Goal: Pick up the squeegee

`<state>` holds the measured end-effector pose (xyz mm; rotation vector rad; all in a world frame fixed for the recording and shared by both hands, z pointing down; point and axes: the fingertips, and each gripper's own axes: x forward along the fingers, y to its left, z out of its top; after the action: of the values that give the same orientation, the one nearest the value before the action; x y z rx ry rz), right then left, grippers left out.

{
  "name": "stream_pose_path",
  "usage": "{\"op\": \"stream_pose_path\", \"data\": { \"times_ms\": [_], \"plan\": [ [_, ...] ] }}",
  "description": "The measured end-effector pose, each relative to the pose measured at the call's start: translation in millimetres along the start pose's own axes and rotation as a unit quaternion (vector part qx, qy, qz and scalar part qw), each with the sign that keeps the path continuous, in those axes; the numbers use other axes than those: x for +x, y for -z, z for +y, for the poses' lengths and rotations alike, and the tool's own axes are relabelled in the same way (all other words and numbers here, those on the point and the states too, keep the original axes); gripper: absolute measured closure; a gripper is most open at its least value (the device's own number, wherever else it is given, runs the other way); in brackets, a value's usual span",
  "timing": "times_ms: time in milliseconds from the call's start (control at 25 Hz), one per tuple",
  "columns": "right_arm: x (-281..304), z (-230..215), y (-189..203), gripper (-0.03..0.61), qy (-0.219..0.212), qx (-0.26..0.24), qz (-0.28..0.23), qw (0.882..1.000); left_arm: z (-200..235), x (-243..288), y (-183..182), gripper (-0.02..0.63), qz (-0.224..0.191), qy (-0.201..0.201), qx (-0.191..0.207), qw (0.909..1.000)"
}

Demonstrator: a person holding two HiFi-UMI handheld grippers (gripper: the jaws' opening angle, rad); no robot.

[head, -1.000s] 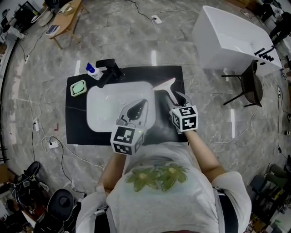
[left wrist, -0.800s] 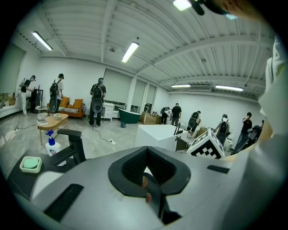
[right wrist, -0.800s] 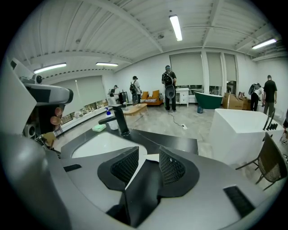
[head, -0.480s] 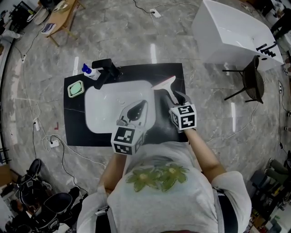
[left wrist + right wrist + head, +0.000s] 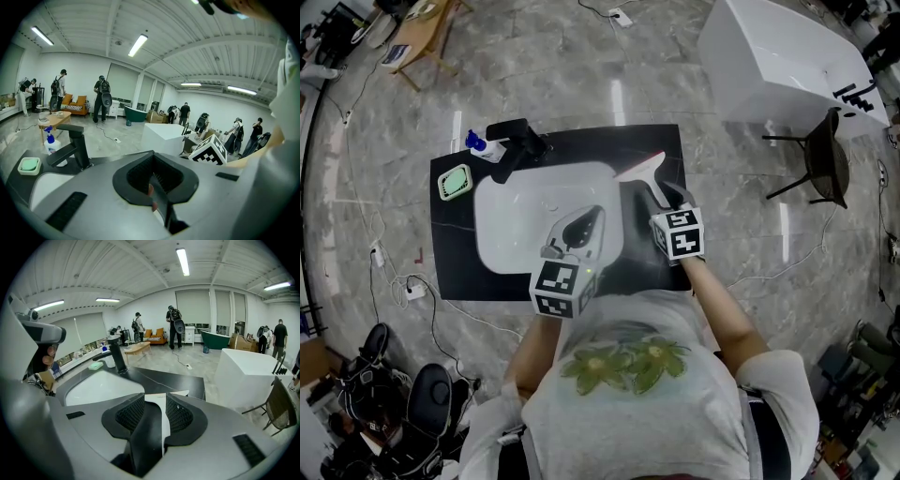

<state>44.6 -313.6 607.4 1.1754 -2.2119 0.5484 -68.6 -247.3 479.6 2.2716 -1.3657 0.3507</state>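
Note:
The squeegee [image 5: 641,169] has a white blade with a red edge and a black handle. It sits over the right side of the black counter [image 5: 455,253]. My right gripper [image 5: 664,199] is shut on the handle, and the blade points away from me. In the right gripper view the black handle [image 5: 146,434] runs between the pads, with the white blade [image 5: 163,401] beyond them. My left gripper [image 5: 586,223] hovers over the white sink basin [image 5: 511,230]. Its jaws are together in the left gripper view [image 5: 154,180], with nothing held.
A black faucet [image 5: 517,142] stands at the sink's far edge. Beside it are a blue-capped bottle [image 5: 480,145] and a green soap dish [image 5: 456,181]. A white tub [image 5: 778,66] and a dark chair [image 5: 820,164] stand to the far right. Cables lie on the floor, and several people stand far off.
The right gripper and the squeegee have edged slightly away from me. The left gripper stays over the basin.

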Motion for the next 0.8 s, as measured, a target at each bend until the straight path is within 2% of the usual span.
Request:
{"op": "stream_pose_path", "data": {
  "times_ms": [800],
  "plan": [
    [39.0,-12.9,34.9,0.462,0.005,-0.023,0.046,0.999,4.2,15.6,14.1,0.604,0.026,0.003,-0.007,0.9996]
  ]
}}
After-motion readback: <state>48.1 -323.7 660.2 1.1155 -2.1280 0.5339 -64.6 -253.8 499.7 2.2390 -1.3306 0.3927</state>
